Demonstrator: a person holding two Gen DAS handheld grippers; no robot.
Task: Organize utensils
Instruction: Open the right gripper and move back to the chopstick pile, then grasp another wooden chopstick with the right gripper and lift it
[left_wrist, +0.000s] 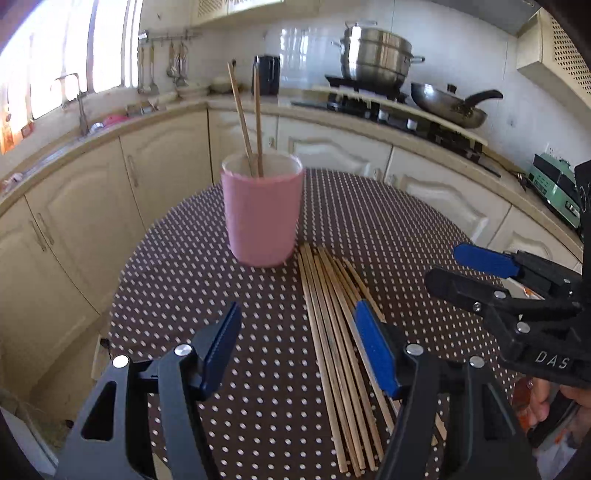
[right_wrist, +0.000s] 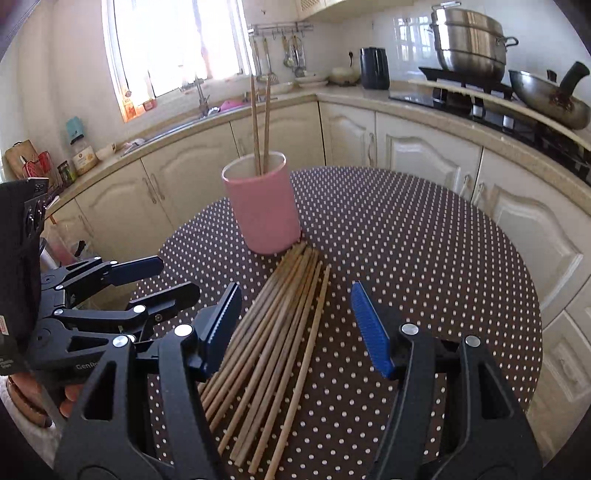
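Note:
A pink cup (left_wrist: 261, 210) (right_wrist: 264, 206) stands on the round polka-dot table (left_wrist: 207, 288) (right_wrist: 424, 258) with two wooden chopsticks (left_wrist: 255, 122) (right_wrist: 260, 125) upright in it. A bundle of several wooden chopsticks (left_wrist: 332, 332) (right_wrist: 280, 332) lies flat on the table in front of the cup. My left gripper (left_wrist: 299, 347) is open and empty, above the table just left of the bundle; it also shows in the right wrist view (right_wrist: 162, 277). My right gripper (right_wrist: 295, 325) is open and empty, over the bundle; it also shows in the left wrist view (left_wrist: 443, 266).
Cream kitchen cabinets (right_wrist: 424, 155) and a counter curve around the table's far side. A stove with a steel steamer pot (left_wrist: 376, 55) and a wok (left_wrist: 450, 103) is at the back right. A sink and tap (right_wrist: 199, 96) are under the window. A black kettle (left_wrist: 266, 75) stands on the counter.

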